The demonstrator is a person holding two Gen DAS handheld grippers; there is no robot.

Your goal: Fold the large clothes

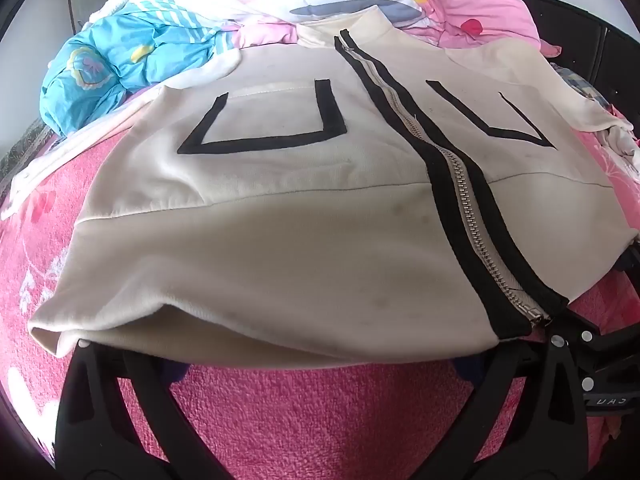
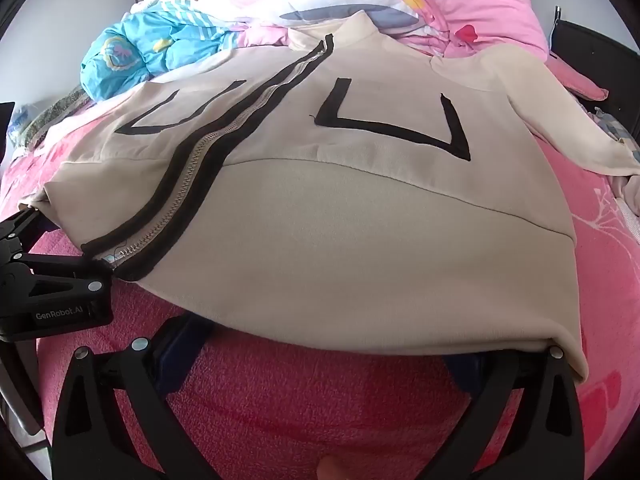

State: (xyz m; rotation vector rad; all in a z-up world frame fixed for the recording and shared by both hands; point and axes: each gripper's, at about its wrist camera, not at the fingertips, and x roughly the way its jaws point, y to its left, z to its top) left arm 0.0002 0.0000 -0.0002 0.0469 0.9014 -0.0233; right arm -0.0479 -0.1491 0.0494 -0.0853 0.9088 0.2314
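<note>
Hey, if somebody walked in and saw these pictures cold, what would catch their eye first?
Probably the cream jacket spread front-up across the bright pink blanket, with its black-edged zipper running from collar to hem and black U-shaped pocket outlines on either side. Next, the left gripper and right gripper, both wide open at the near hem. Behind the jacket sits a heap of pink and blue bedding.

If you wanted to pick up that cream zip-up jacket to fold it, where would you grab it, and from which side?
Probably by the bottom hem, one corner per gripper, coming in low from the near edge. The cream jacket lies flat, front up, zipper closed, collar at the far end. Its hem sits nearest, slightly lifted off the pink blanket. The left gripper and right gripper are open at that hem.
</note>
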